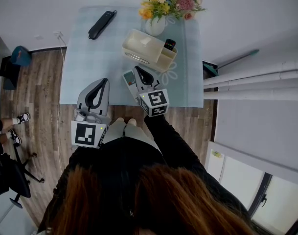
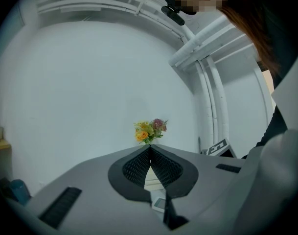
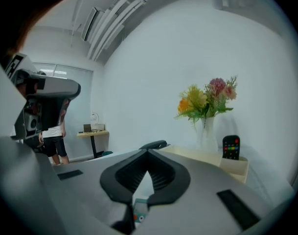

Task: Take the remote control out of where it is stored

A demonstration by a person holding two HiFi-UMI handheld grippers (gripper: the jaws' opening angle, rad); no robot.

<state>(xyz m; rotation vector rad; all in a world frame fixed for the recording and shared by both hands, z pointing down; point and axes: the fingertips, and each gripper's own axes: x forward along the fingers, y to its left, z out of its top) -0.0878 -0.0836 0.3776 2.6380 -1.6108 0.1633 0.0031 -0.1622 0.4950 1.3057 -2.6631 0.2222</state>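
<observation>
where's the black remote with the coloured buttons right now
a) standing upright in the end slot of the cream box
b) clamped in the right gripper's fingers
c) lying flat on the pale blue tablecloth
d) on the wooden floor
a: the black remote control with coloured buttons stands upright in the small end compartment of the cream plastic storage box, next to the white flower vase.

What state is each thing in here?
Box: on the table, open on top.
Black remote: upright in the box's end slot, not yet taken.
White device: flat on the table.
Black object: flat at the table's far corner.
Vase: upright, holding flowers.
Left gripper: fingers shut, empty.
Right gripper: fingers shut, empty.
</observation>
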